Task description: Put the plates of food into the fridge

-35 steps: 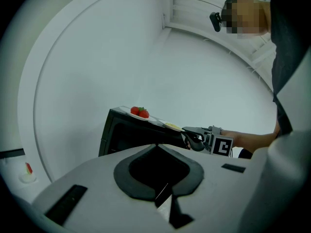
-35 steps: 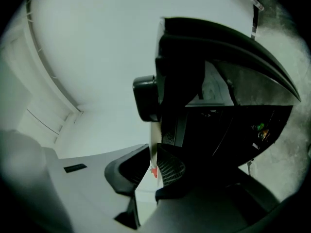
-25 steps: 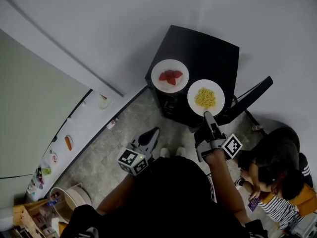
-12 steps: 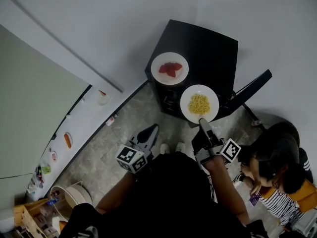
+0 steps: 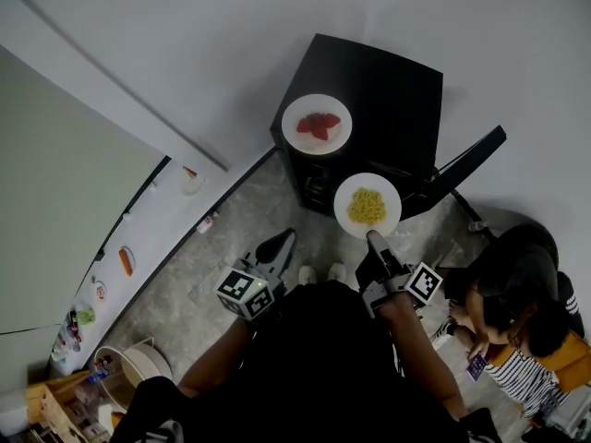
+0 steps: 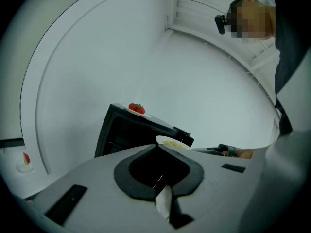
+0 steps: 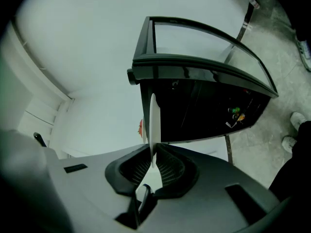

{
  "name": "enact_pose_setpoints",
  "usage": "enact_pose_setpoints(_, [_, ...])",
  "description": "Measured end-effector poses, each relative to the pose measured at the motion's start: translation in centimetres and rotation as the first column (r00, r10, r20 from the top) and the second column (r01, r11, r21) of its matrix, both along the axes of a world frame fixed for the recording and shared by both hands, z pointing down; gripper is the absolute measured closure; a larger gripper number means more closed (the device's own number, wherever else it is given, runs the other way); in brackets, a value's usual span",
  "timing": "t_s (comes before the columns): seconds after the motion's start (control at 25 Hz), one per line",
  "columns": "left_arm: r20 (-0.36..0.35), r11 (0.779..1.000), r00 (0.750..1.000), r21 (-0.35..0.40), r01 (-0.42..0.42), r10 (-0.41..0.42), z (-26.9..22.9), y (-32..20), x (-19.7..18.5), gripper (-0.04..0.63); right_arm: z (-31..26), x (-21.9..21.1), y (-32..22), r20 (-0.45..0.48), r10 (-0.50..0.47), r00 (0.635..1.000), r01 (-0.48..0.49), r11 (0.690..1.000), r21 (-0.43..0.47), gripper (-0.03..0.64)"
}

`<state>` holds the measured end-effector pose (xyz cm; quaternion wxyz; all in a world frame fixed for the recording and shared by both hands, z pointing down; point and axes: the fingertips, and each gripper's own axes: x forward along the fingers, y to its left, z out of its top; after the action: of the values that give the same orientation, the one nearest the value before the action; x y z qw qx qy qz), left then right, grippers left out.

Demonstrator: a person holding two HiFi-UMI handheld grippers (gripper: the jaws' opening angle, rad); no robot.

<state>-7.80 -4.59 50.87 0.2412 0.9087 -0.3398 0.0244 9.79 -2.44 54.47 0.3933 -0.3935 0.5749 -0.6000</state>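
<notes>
A white plate of yellow food (image 5: 367, 205) hangs just off the front edge of the black cabinet (image 5: 388, 90), above the floor. My right gripper (image 5: 372, 237) grips its near rim, and its jaws are closing on it. In the right gripper view the plate (image 7: 153, 115) stands edge-on between the pads (image 7: 166, 165). A second white plate with red food (image 5: 317, 125) rests on the cabinet's near left corner; it is also seen from the left gripper (image 6: 137, 109). My left gripper (image 5: 278, 245) is shut and empty, low over the floor to the left.
A white fridge face with small magnets (image 5: 126, 262) runs along the left. A person (image 5: 517, 293) sits at the lower right beside a dark slanted bar (image 5: 466, 169). A round basket (image 5: 129, 372) stands at the lower left. Grey stone floor (image 5: 231, 247) lies between.
The plate of yellow food has come off the cabinet top and moved toward me with my right gripper. The left gripper has barely moved.
</notes>
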Motion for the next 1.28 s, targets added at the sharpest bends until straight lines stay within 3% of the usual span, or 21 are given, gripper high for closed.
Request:
enact_pose_setpoints(0.68, [0.014, 1.0, 1.0, 0.009, 0.005, -0.005, -0.4, -1.1, -0.3, 0.568, 6.1, 2.3, -3.5, -0.064, 0.073, 0.995, -0.077, 0.994, -0.075, 0.568])
enact_pose_setpoints(1.28, [0.026, 1.0, 1.0, -0.013, -0.001, 0.001, 0.4, -2.1, 0.1, 0.568, 9.6, 4.1, -7.4, -0.022, 0.151, 0.988, -0.153, 0.979, -0.133, 0.568])
